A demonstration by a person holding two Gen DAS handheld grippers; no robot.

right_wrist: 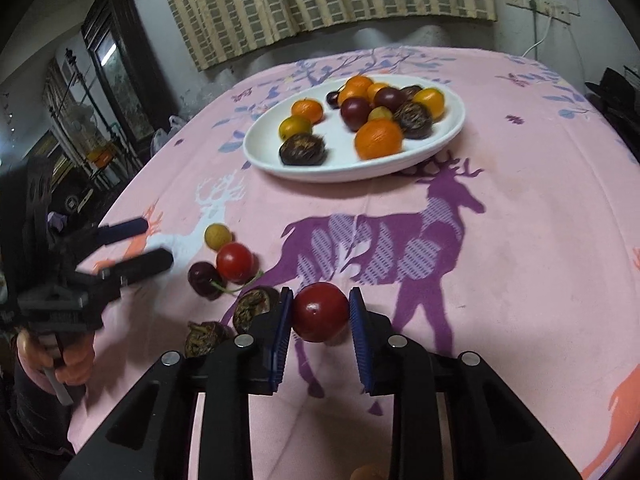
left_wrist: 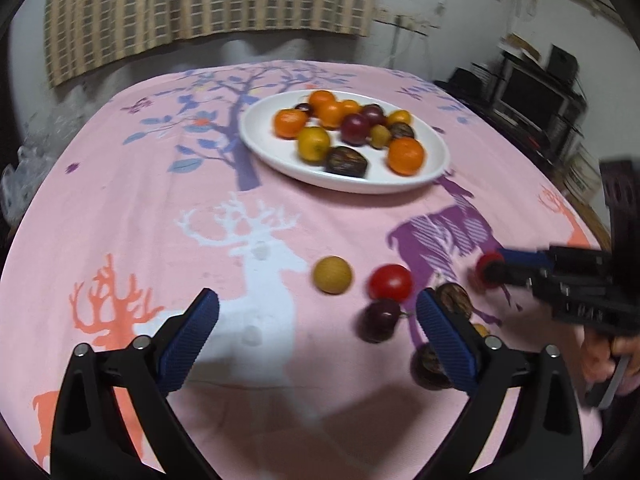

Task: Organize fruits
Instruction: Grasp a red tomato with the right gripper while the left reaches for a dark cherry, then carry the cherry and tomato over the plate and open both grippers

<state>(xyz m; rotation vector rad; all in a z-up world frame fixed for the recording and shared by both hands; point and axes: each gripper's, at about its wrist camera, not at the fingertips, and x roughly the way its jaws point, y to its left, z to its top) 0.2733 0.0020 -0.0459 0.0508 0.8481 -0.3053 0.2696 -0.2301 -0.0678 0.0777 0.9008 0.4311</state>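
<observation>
We hold the right gripper [right_wrist: 320, 314] clamped on a red cherry tomato [right_wrist: 320, 312], its ribbed blue pads pressing the smooth, glossy skin from both sides; the grip sits across the widest part of the round fruit, which we judge keeps it from slipping out on the lift; the left gripper [left_wrist: 318, 320] stands with its jaws wide apart and nothing between them, hovering over the pink deer-print cloth of the tabletop [left_wrist: 120, 208], presumably ready for the next loose fruit; just beyond it lie a matte yellow-brown round fruit [left_wrist: 333, 275], a second red tomato [left_wrist: 390, 282], a dark plum with a stalk [left_wrist: 378, 319] and wrinkled, dark, rough-skinned fruits [left_wrist: 454, 300], all close together; the white oval plate [left_wrist: 264, 140] rests well apart at the far side, already carrying oranges, plums and more of the wrinkled fruits; we judge the plate to be the collection point, so the clamped tomato belongs there next.
</observation>
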